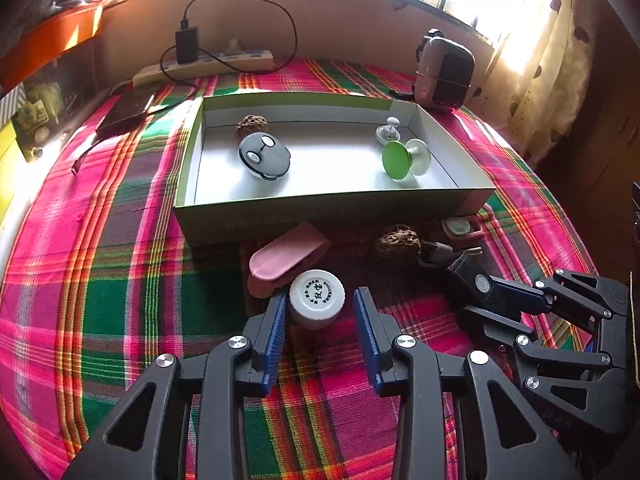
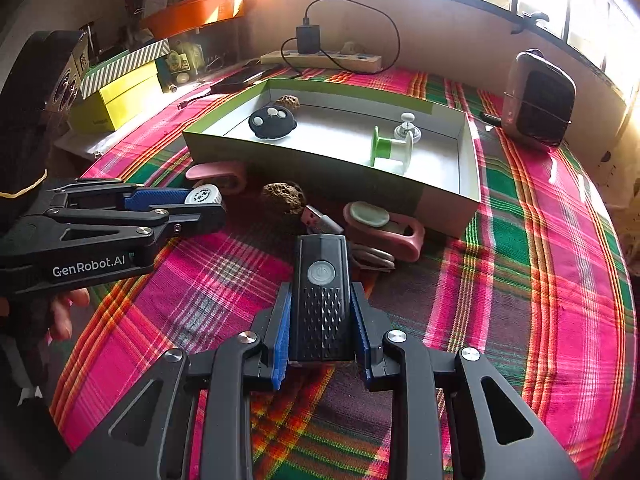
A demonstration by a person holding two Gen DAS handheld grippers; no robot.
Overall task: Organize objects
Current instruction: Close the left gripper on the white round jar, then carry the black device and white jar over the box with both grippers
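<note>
Right gripper (image 2: 320,320) is clamped on a black flashlight (image 2: 321,300) whose long axis runs along the fingers, lens end pointing forward at the shallow box (image 2: 440,200). Just past its tip lie a USB plug (image 2: 316,216) and a brown pitted ball (image 2: 284,197). Off to its left, the left gripper (image 1: 320,316) stands spread around an upright white bottle (image 1: 316,298), which touches only the left pad.

The left gripper (image 2: 208,212) bears white lettering on its side: "GenRobot.AI". The white bottle cap (image 1: 317,293) carries a ring of black printed characters, too small to read. The black device (image 2: 321,300) shows a power symbol on its round grey button (image 2: 321,271).
</note>
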